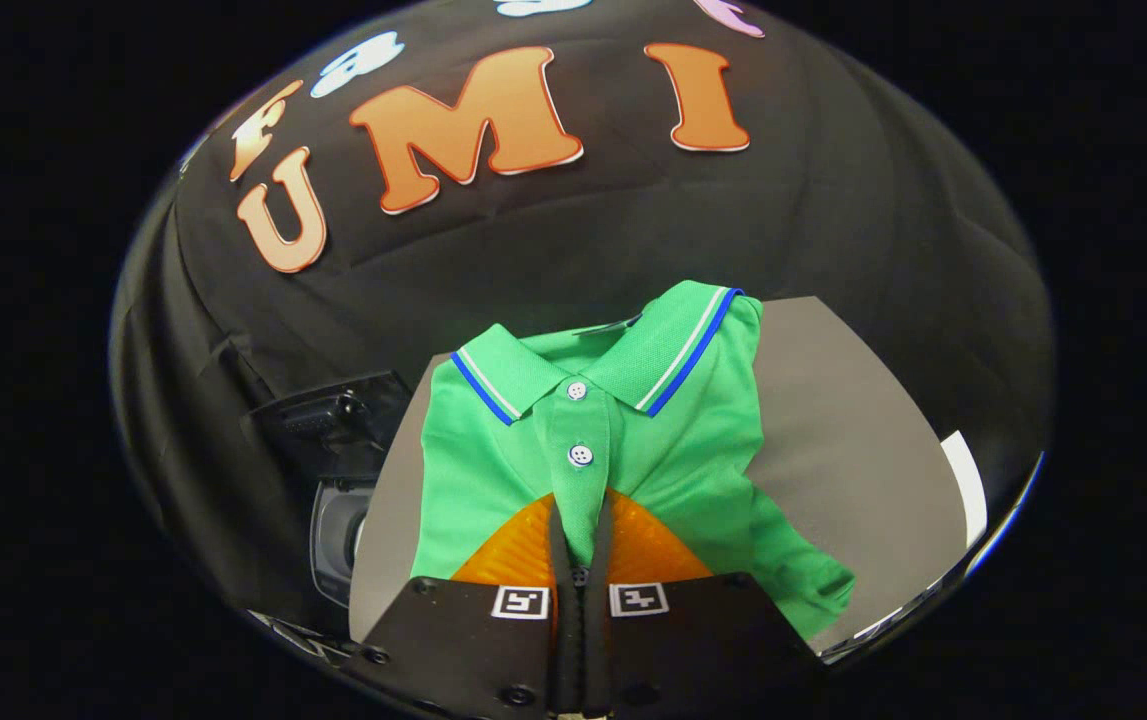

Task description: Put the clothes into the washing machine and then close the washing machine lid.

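Evidently the tongs (581,540) are clamped on the placket fold of the green polo shirt (678,455), pinching it near the middle, probably so the folded garment lifts off the grey surface (853,440) without sprawling open.

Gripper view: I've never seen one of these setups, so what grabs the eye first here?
A bright green polo shirt with a blue-striped collar, lying folded on a grey surface. The gripper is closed on the shirt's button placket, a strip of green cloth pinched between both fingers. Beside the surface, a dark device with a lens sits against the black cloth wall.
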Available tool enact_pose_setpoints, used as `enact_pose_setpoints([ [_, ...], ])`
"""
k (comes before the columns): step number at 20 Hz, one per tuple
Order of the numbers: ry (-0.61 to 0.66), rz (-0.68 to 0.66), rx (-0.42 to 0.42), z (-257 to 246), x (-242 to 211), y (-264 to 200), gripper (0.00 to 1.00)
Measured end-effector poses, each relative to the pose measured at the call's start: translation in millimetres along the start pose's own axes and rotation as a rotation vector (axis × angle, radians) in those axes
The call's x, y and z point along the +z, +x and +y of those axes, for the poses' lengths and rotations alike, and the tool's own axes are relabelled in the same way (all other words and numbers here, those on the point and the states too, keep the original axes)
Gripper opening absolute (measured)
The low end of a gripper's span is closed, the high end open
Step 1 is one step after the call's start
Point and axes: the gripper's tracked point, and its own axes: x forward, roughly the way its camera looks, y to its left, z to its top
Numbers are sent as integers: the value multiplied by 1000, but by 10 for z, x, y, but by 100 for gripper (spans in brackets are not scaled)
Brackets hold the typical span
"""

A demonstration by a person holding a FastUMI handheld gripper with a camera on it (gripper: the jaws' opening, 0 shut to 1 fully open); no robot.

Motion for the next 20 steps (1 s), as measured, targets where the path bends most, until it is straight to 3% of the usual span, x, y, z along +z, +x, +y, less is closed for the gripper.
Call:
enact_pose_setpoints([
  [4, 121, -219, 67, 233, -71, -95, 8],
  [7, 138, -369, 140, 420, -79, -383, 8],
  [13, 81, -612, 233, 922, 210, -1140, 8],
  [20, -94, -685, 297, 1846, 139, -1684, 8],
])
